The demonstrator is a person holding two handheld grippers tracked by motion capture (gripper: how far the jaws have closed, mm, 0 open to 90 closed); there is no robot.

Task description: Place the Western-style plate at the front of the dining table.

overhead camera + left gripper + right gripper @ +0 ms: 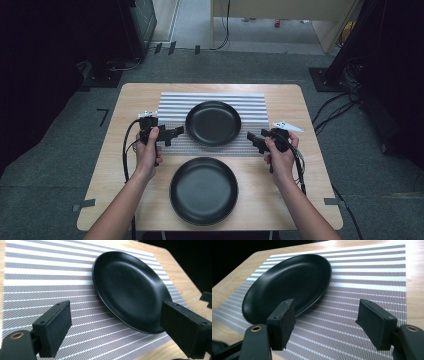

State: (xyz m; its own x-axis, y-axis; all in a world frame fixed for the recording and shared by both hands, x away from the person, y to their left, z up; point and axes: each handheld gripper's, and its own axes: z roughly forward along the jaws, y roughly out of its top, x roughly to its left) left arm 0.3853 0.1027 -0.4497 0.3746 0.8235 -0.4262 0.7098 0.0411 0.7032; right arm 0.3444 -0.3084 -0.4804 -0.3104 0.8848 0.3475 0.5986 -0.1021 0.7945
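A black plate point(213, 122) rests on a grey-and-white striped placemat point(250, 107) at the middle of the wooden table. A second black plate point(203, 190) lies on bare wood nearer the person. My left gripper point(176, 132) hovers just left of the far plate point(130, 290), jaws wide open and empty, pointing at its rim. On the other side my right gripper point(252, 138) is open too, aimed at the same plate point(287, 285) from the right. Nothing sits between either pair of jaws. The mat's stripes point(37, 277) point(367, 280) run under both grippers.
The wooden table point(295, 105) has bare strips left and right of the mat. Cables trail from both grippers down along the forearms. Dark stands and cables point(345, 100) sit on the grey carpet around the table.
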